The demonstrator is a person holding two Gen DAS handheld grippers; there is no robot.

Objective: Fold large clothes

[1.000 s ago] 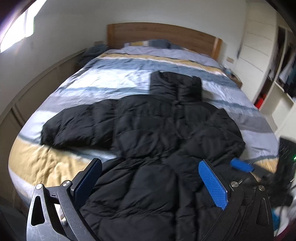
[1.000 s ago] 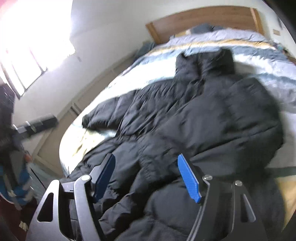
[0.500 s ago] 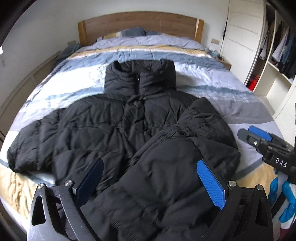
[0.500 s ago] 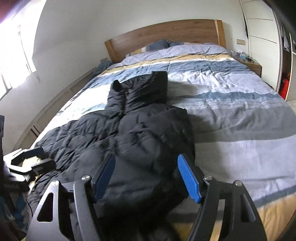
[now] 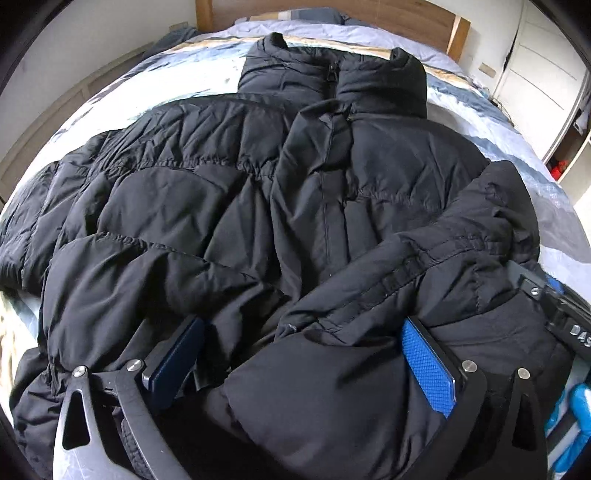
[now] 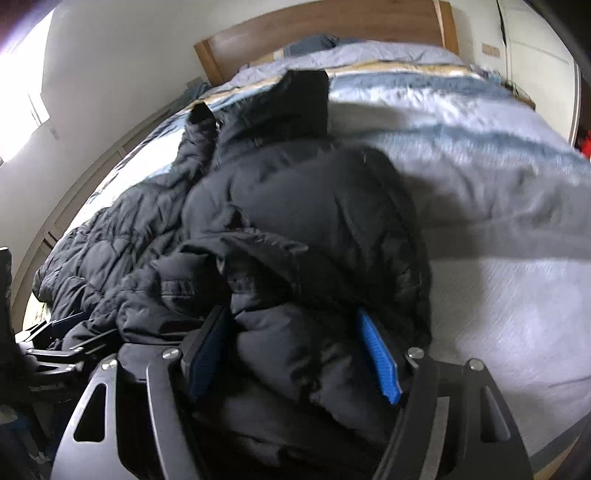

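Bedroom setting: a bed with a wooden headboard at 12 o'clock carries a striped duvet. 1 black puffer jacket lies front-up on the duvet, collar toward 12 o'clock, 1 sleeve folded across the lower front. Left gripper sits low over the hem, jaws spread wide with padded fabric bulging between them, not clamped. Right gripper sits at the jacket's 3 o'clock edge, jaws equally wide, straddling a bulge of fabric without pinching it.

Black puffer jacket on striped bed
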